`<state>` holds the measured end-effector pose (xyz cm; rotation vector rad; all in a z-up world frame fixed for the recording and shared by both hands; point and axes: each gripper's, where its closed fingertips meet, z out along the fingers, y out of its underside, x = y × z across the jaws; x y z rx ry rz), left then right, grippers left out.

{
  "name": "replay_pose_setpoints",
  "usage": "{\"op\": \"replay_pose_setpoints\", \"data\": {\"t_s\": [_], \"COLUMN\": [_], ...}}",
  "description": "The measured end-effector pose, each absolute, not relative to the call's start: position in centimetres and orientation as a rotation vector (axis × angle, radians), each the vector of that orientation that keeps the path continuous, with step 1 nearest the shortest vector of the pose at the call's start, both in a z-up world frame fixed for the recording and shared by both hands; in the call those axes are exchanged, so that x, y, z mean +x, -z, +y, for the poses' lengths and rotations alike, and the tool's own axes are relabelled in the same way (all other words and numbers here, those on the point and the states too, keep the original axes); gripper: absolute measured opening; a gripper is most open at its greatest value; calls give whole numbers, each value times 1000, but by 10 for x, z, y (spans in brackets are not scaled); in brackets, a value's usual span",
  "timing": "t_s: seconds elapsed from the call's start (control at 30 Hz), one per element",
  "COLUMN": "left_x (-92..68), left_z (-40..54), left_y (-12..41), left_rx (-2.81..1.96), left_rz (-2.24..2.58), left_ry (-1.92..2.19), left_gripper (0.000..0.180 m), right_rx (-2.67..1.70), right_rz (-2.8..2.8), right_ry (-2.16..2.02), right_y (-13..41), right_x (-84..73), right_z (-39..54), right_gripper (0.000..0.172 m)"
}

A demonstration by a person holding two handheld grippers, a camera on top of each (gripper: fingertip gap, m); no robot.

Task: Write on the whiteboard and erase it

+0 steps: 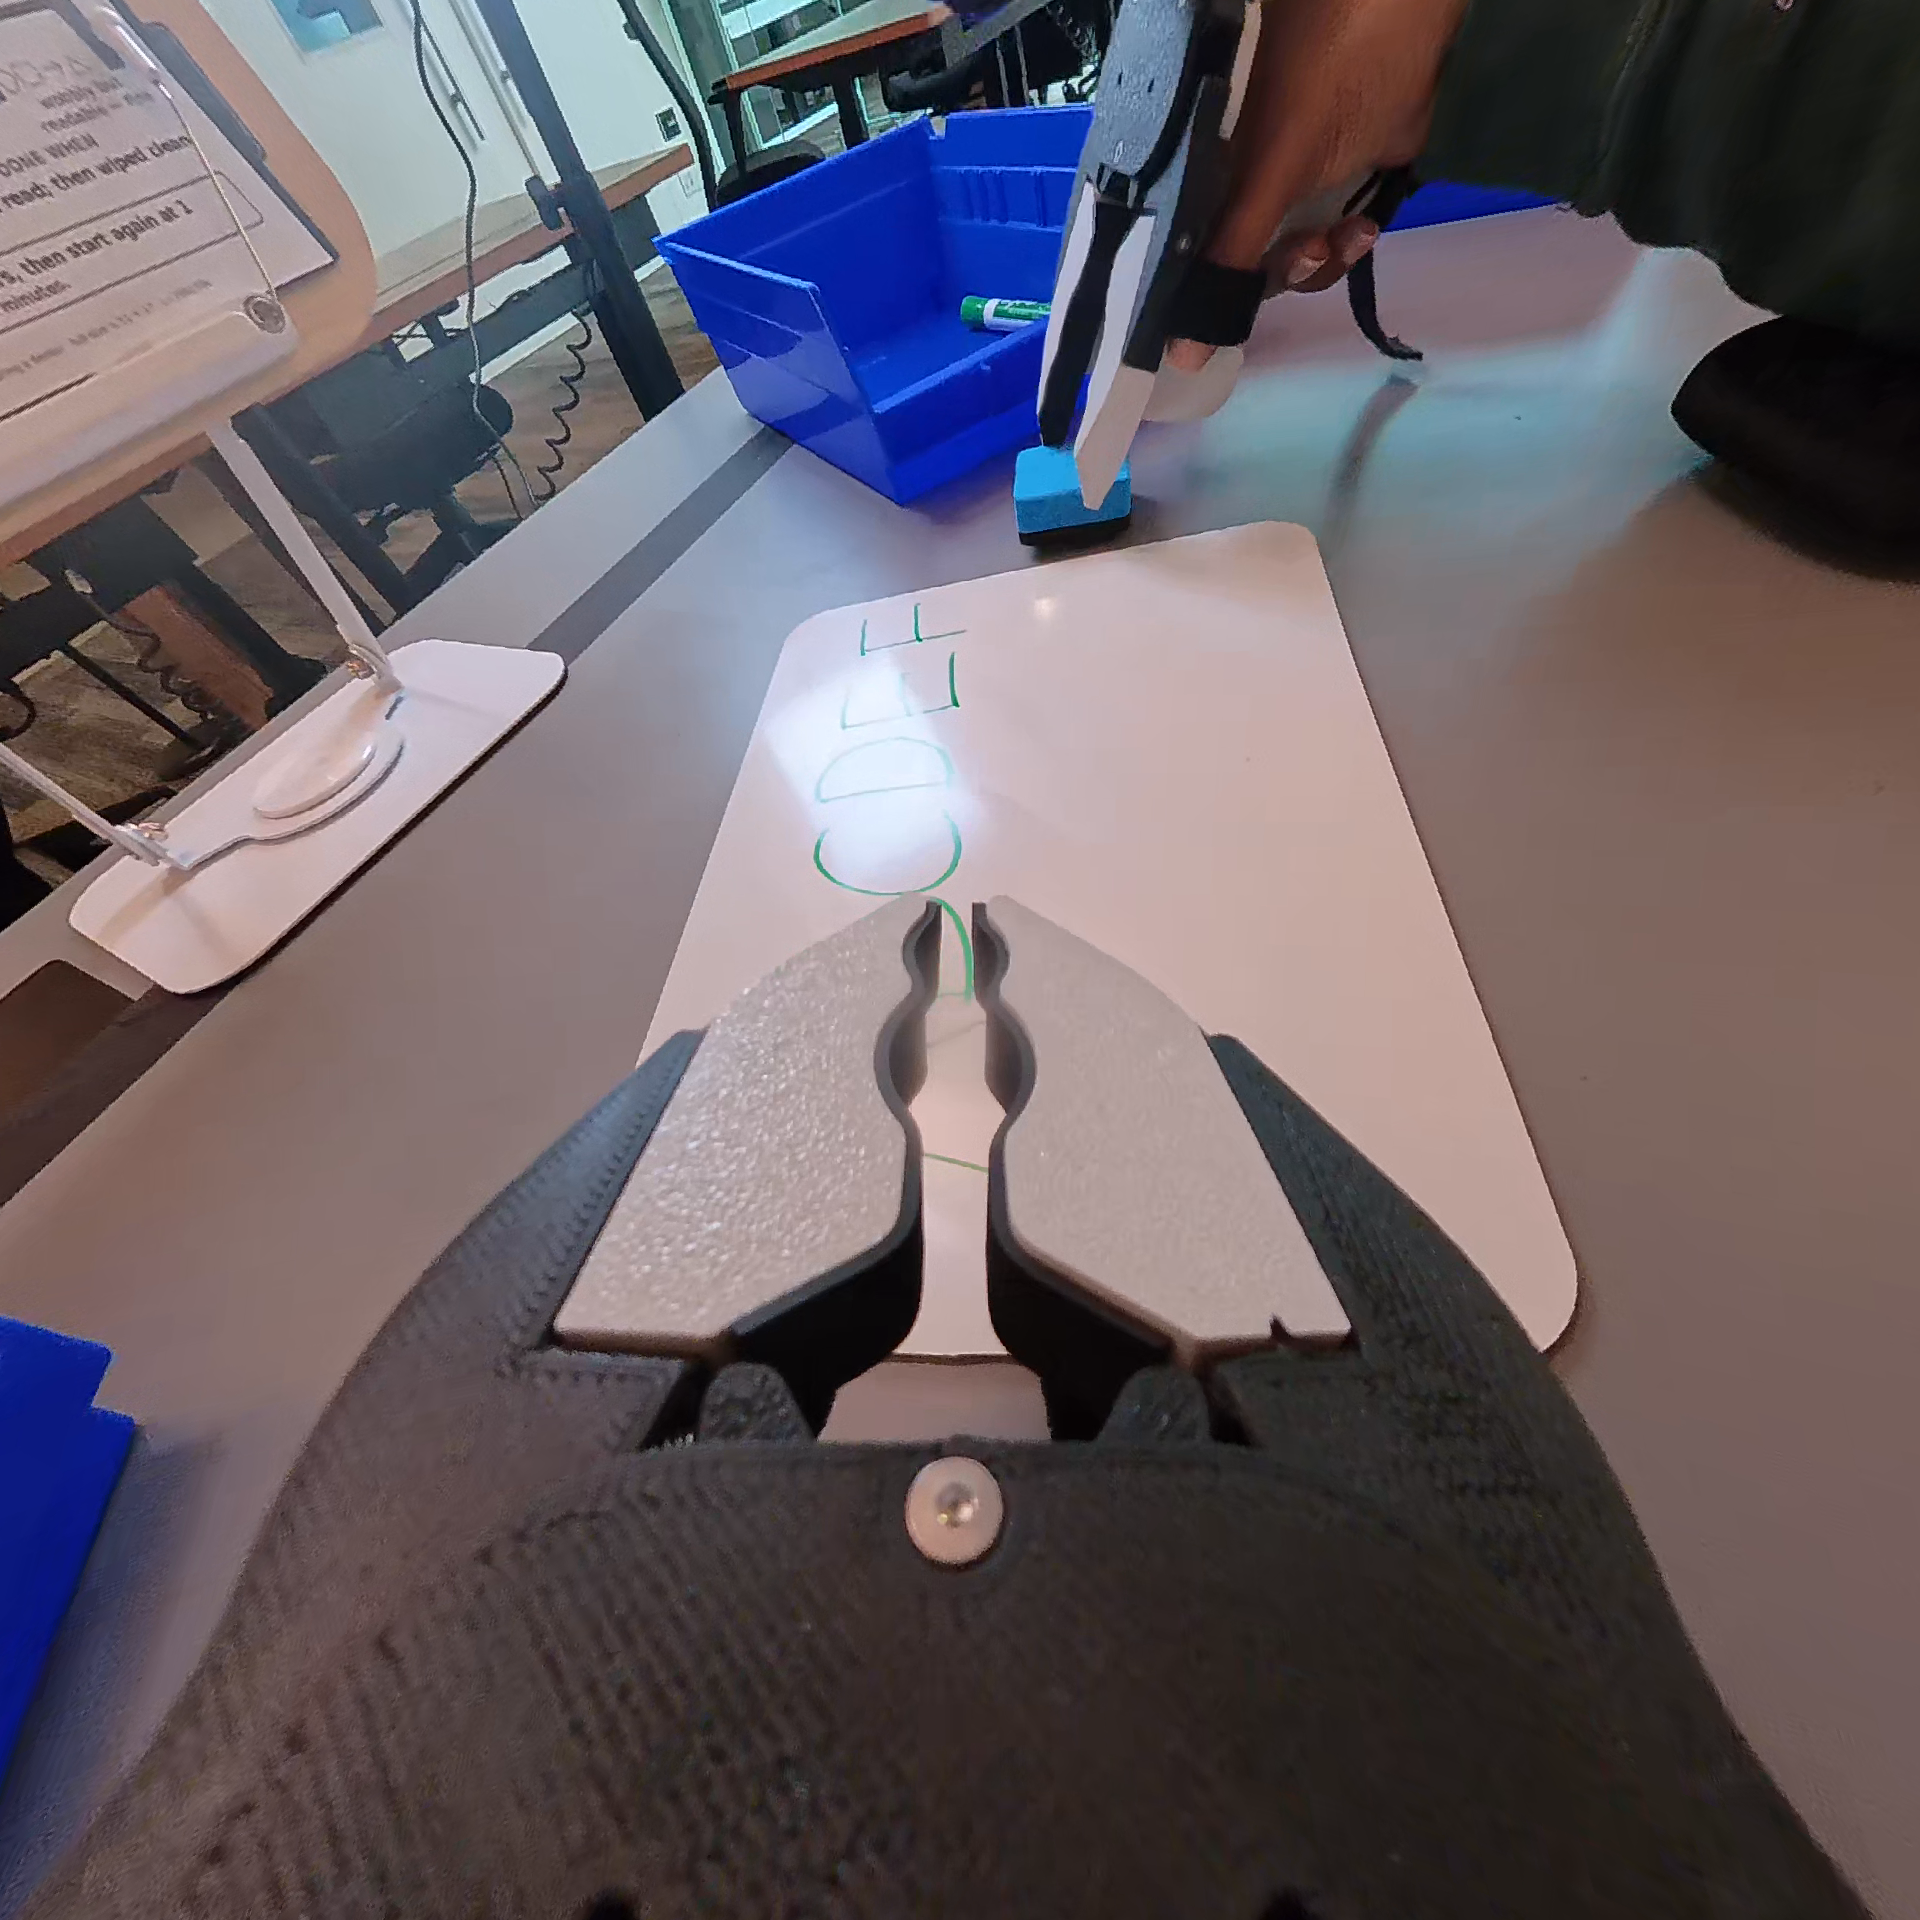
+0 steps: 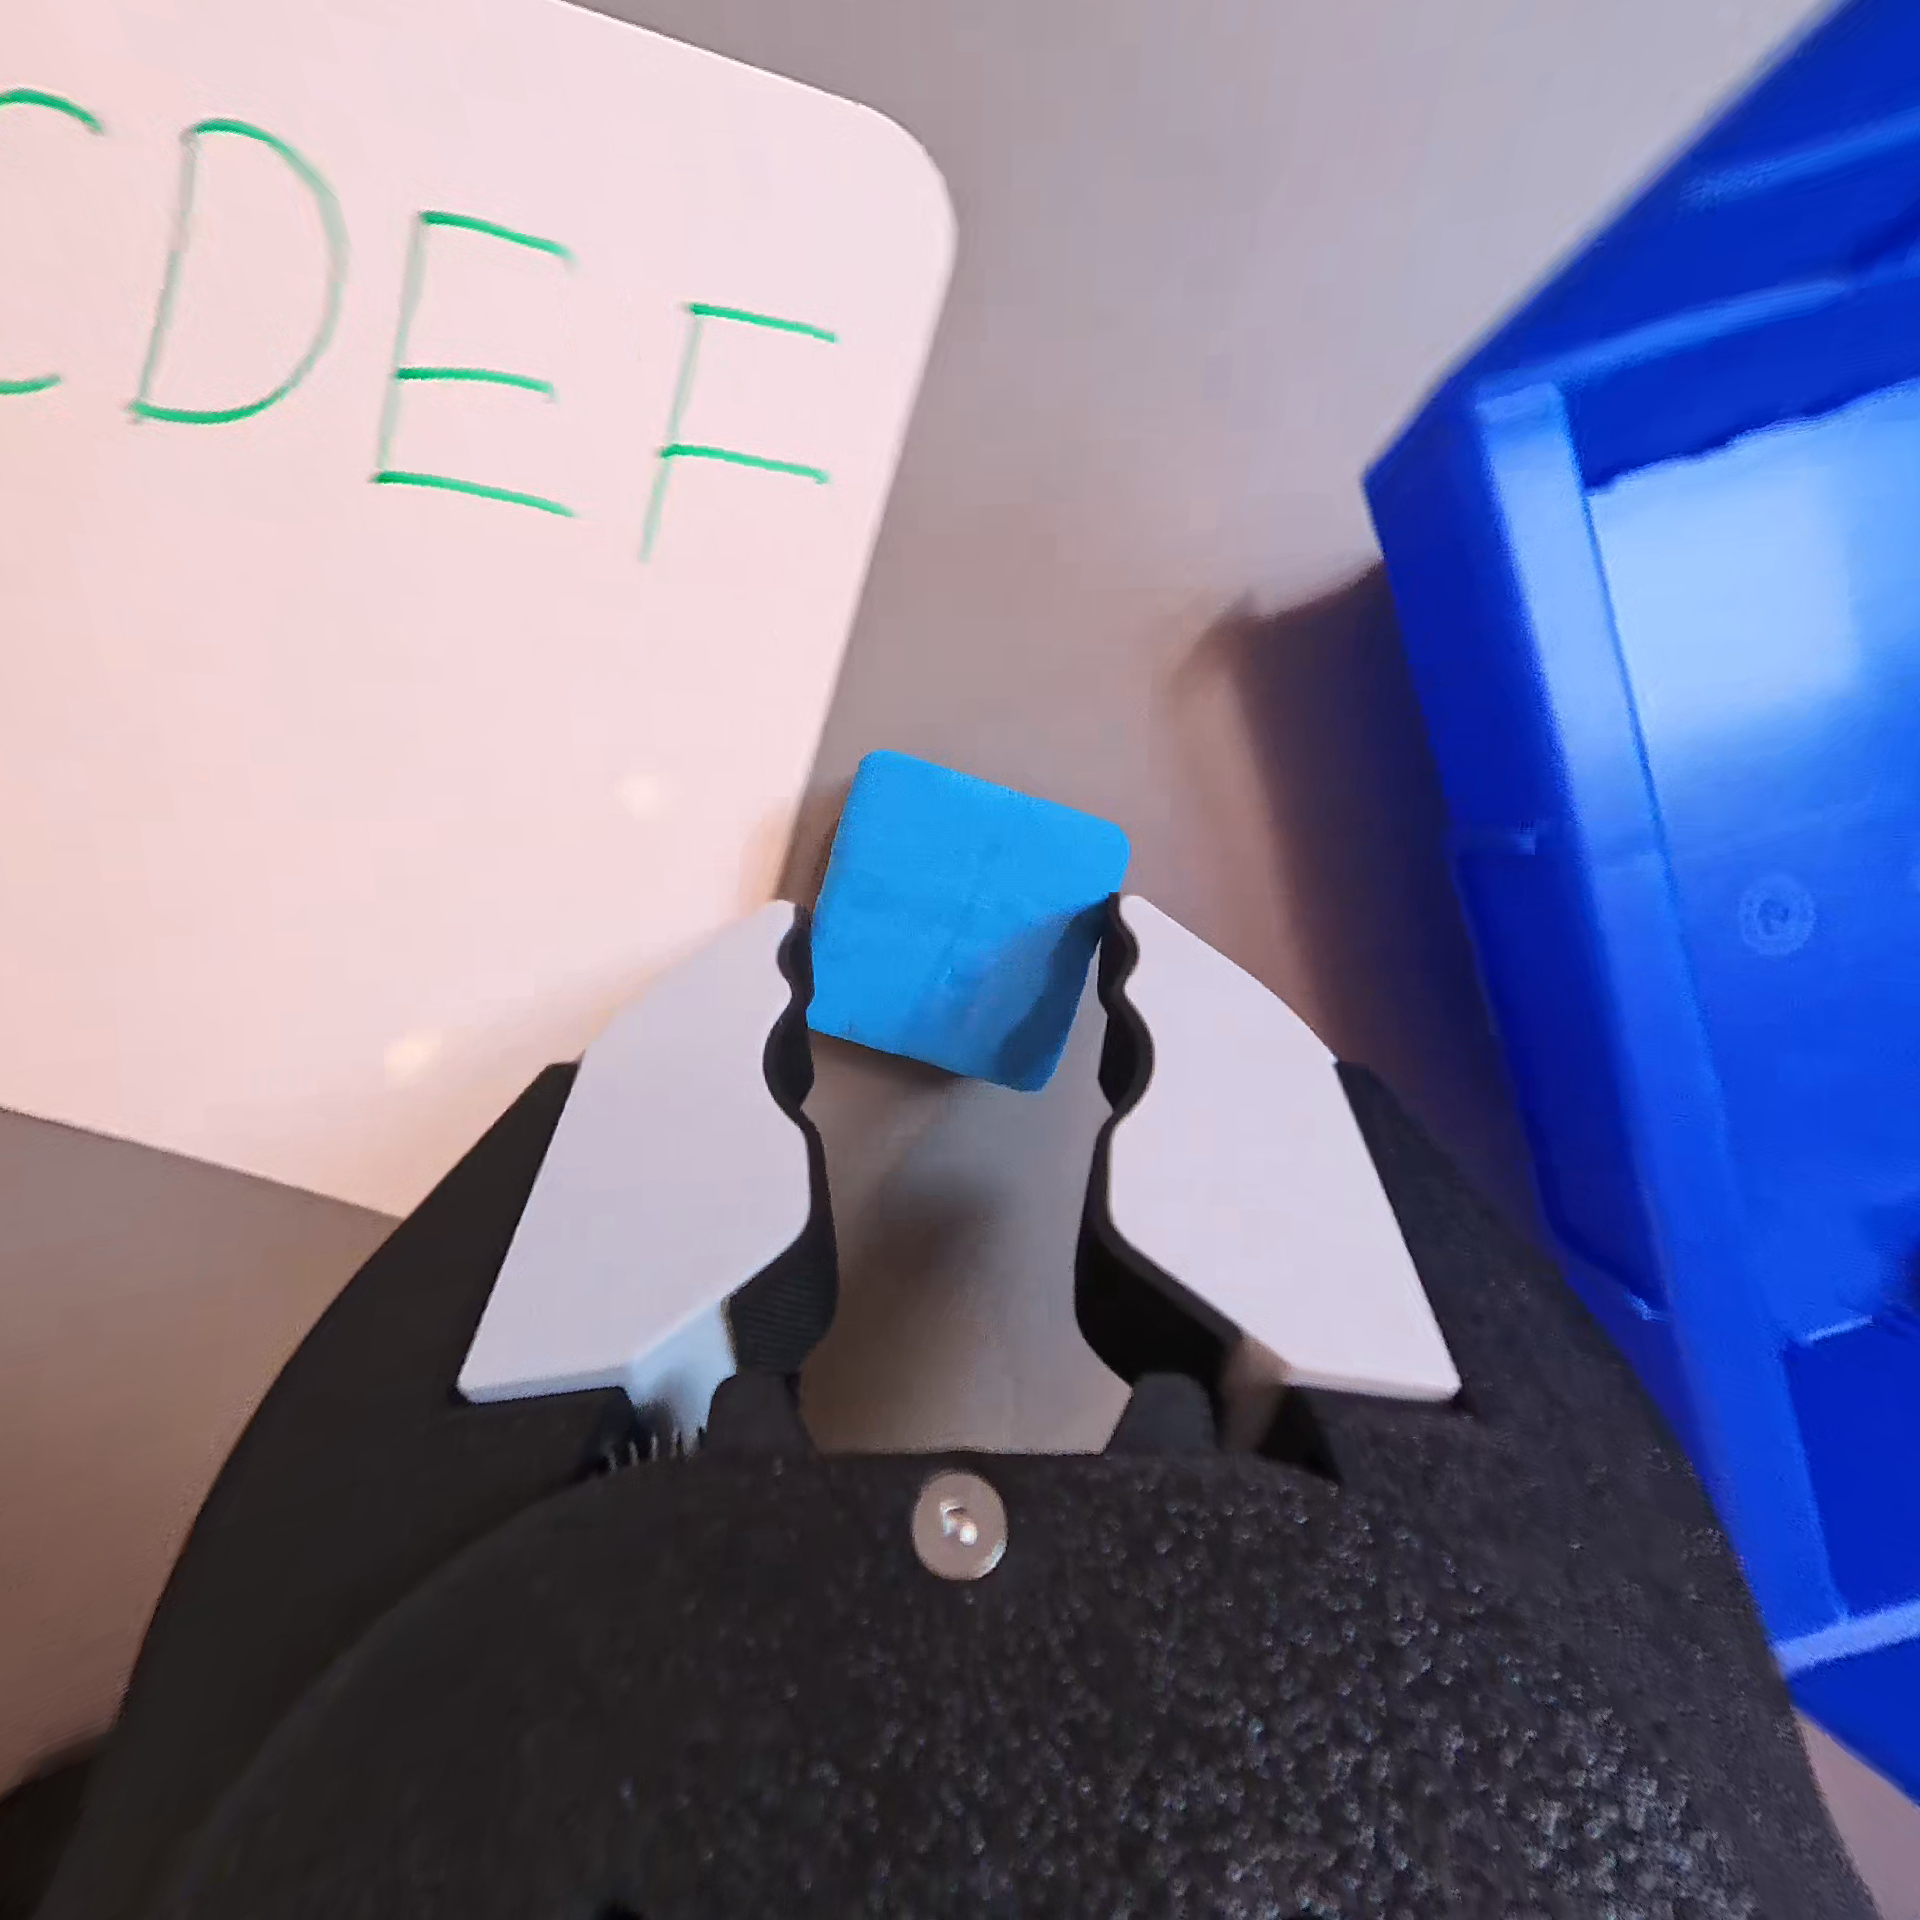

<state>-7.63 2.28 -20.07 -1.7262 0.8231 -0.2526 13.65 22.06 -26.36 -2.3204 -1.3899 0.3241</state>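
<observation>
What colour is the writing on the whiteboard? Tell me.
Green, on the white whiteboard; the writing shows best in the right wrist view.

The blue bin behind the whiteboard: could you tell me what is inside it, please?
Inside the blue bin lies a green marker, on the floor. The right gripper hides the marker's far end and the bin's right part.

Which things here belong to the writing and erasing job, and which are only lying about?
Belong to the job: whiteboard, blue eraser between the right gripper fingers, green marker.
Only lying about: blue bin, white stand.
</observation>
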Motion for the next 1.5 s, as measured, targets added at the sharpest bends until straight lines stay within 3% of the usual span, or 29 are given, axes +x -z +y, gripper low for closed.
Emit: {"op": "replay_pose_setpoints", "data": {"t_s": [0.03, 0.63, 1.23, 1.5], "left_x": [-76, -81, -82, -79], "left_z": [23, 27, 27, 26], "left_y": [202, 206, 209, 211], "left_rx": [-1731, -1750, -1751, -1749], "left_rz": [823, 815, 843, 855], "left_ry": [254, 230, 191, 193], "left_gripper": [6, 6, 5, 4], "right_rx": [-2281, -1849, -1443, -1510], "right_rz": [-1425, -1825, -2185, -2177], "right_ry": [-335, -333, -302, -259], "right_y": [261, 234, 246, 250], "right_x": [131, 26, 6, 17], "right_z": [217, 122, 55, 70], "right_gripper": [53, 53, 53, 53]}}
